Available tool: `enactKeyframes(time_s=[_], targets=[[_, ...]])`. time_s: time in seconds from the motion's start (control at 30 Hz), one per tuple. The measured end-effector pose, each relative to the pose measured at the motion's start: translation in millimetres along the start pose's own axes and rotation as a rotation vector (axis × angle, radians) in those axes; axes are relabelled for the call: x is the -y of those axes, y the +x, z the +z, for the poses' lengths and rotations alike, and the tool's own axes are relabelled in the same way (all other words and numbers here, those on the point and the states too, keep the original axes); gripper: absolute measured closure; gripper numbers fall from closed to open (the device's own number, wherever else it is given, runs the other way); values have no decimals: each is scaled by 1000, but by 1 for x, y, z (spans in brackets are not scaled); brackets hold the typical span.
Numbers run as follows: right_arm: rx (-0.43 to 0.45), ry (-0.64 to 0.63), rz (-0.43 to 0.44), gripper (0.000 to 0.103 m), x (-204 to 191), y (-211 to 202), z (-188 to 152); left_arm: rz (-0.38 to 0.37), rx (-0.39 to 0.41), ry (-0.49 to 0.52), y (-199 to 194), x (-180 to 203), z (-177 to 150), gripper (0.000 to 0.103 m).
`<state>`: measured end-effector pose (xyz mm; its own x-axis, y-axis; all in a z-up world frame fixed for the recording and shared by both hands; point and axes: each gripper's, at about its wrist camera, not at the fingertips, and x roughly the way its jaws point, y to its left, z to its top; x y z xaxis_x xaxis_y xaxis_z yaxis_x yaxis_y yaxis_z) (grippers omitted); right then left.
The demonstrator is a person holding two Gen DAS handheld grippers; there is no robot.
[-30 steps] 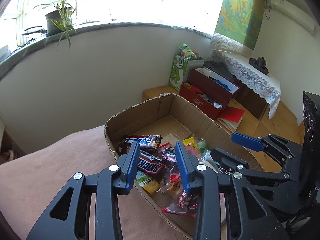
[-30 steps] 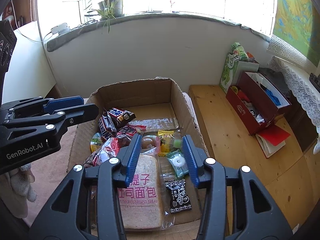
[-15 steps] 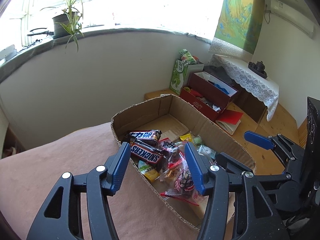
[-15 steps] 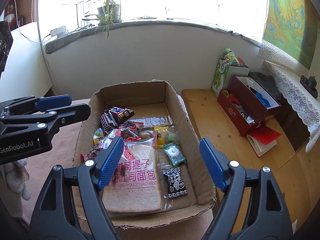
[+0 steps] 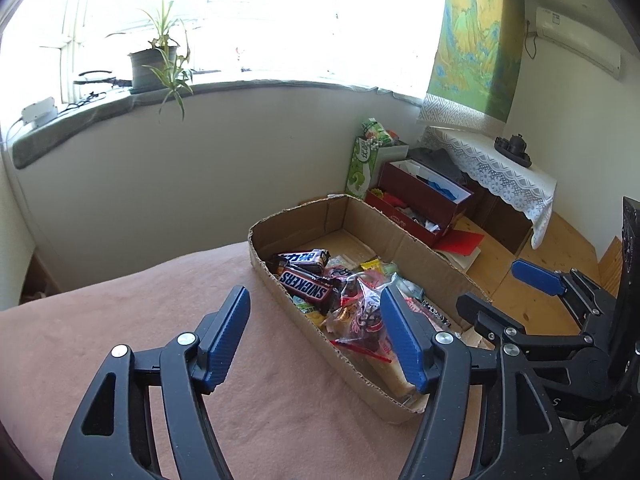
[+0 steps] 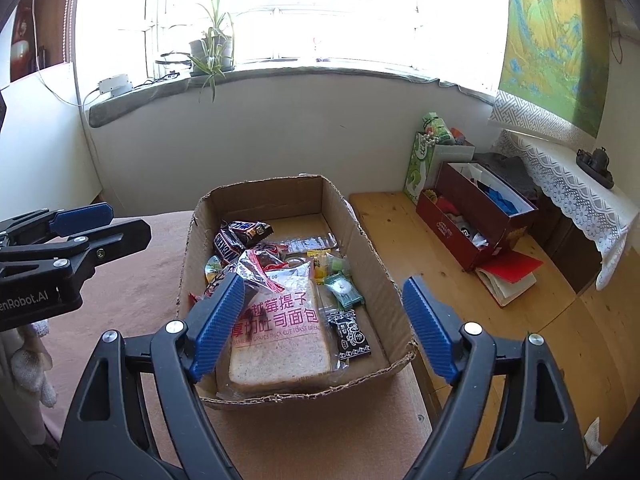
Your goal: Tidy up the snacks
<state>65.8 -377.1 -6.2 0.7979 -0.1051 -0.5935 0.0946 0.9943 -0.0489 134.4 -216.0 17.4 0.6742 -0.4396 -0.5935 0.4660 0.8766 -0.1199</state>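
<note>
Left gripper (image 5: 314,334) was spread wide and held nothing; it hung above the pink blanket (image 5: 120,300), just beside the near left wall of the cardboard box (image 5: 296,224); right gripper (image 6: 322,320) was also spread wide, empty, above the near end of the box. The box sat on the blanket, next to a wooden platform (image 6: 404,236). Inside it: a bagged toast loaf (image 6: 280,336) flat at the near end; a Snickers bar (image 5: 308,285) and a second dark chocolate bar (image 5: 302,258) toward the far left; a clear bag with red trim (image 5: 362,316) lying over the loaf's upper edge; small green and yellow sweets (image 6: 332,268) at centre right; a small black sachet (image 6: 352,334) just beside the loaf. Far end of the box floor was bare cardboard.
</note>
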Motion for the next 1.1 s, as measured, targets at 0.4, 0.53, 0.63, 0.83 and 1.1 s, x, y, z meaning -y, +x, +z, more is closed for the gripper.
enactKeyframes(time_s=[0.4, 0.53, 0.63, 0.83, 1.1], targets=[[44, 34, -54, 0, -5, -35, -21, 43, 56, 21, -39, 6, -18, 23], [44, 26, -52, 0, -9, -40, -24, 48, 61, 27, -45, 10, -23, 23], [50, 19, -49, 0, -12, -44, -24, 51, 63, 22, -49, 11, -26, 23], [50, 15, -46, 0, -15, -45, -25, 62, 68, 26, -52, 13, -27, 23], [54, -4, -44, 0, -20, -49, -26, 62, 75, 32, -56, 17, -28, 23]])
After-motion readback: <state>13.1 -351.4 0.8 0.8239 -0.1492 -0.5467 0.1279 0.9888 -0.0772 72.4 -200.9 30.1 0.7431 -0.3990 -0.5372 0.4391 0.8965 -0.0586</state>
